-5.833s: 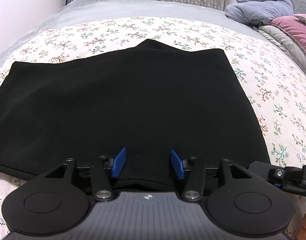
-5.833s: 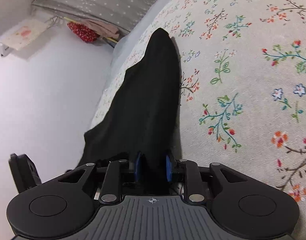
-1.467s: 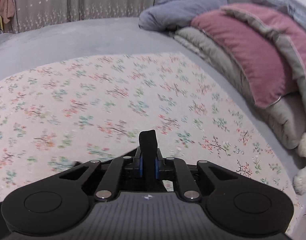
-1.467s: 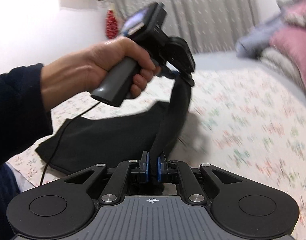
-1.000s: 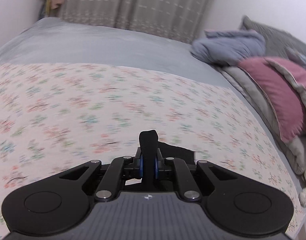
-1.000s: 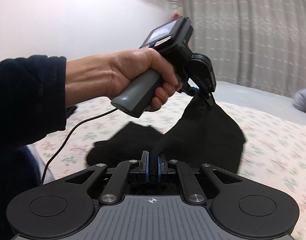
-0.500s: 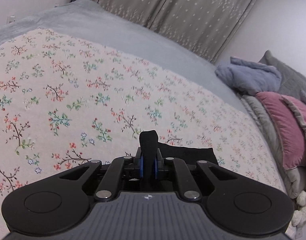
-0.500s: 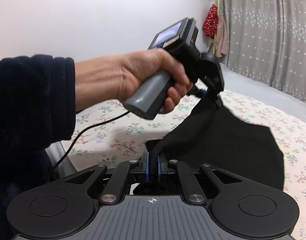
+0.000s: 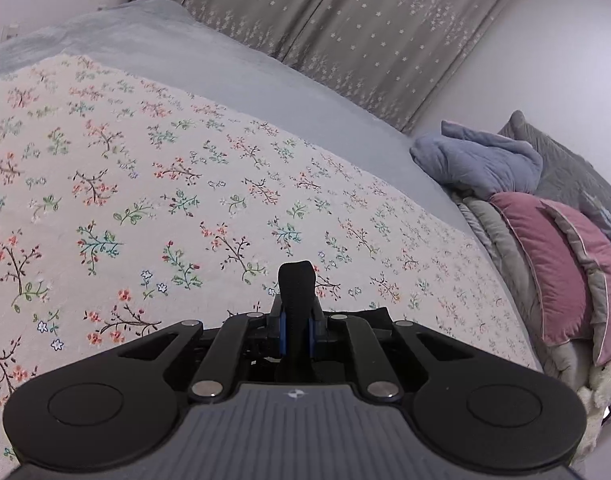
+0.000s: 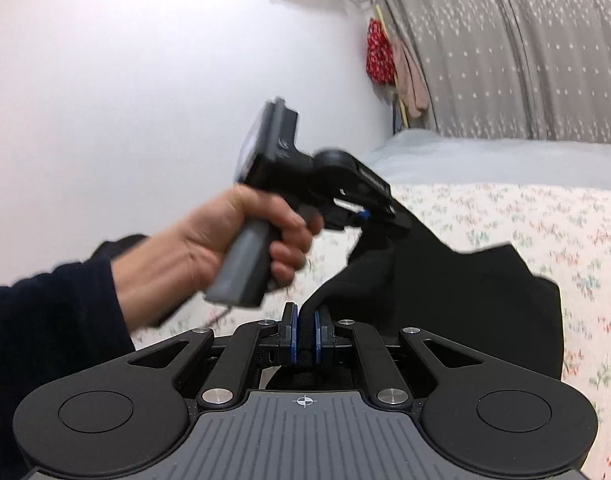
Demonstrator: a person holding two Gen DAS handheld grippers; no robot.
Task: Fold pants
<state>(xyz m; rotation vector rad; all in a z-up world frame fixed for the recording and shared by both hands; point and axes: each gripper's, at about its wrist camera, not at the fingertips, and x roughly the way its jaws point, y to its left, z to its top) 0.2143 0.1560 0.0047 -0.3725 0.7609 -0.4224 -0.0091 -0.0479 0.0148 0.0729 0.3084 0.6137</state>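
While both grippers carry one edge of the pants (image 10: 445,292) above the bed (image 9: 233,68), the step in hand looks like a fold in progress: the lifted edge is being brought over the part that lies on the floral sheet (image 9: 153,184).

At the left of the right wrist view, a dark sleeve (image 10: 53,320) and a hand (image 10: 225,244) hold the left gripper (image 10: 367,216) by its grey handle. It points down toward the sheet, and black cloth hangs from its tip. Seen from its own camera, its blue pads (image 9: 282,330) are almost together, with a thick black fold pinched between them and poking out past the tips. A flat strip of the pants lies on the sheet just beyond and to the right of that gripper.

Further right, the right gripper (image 10: 304,338) has its pads nearly closed too, clamped on a rolled black edge. From there the cloth runs up to the left gripper and spreads right in a slack sheet; its far side seems to rest on the floral sheet, though blur makes the contact hard to judge. Pillows (image 9: 561,248) are piled at the far right, well apart from the work.

My judgement is that the next move calls for lowering both held corners together, level with each other, so the upper layer lands square on the lower one. Only then should either gripper open, and a smoothing pass may be needed after.
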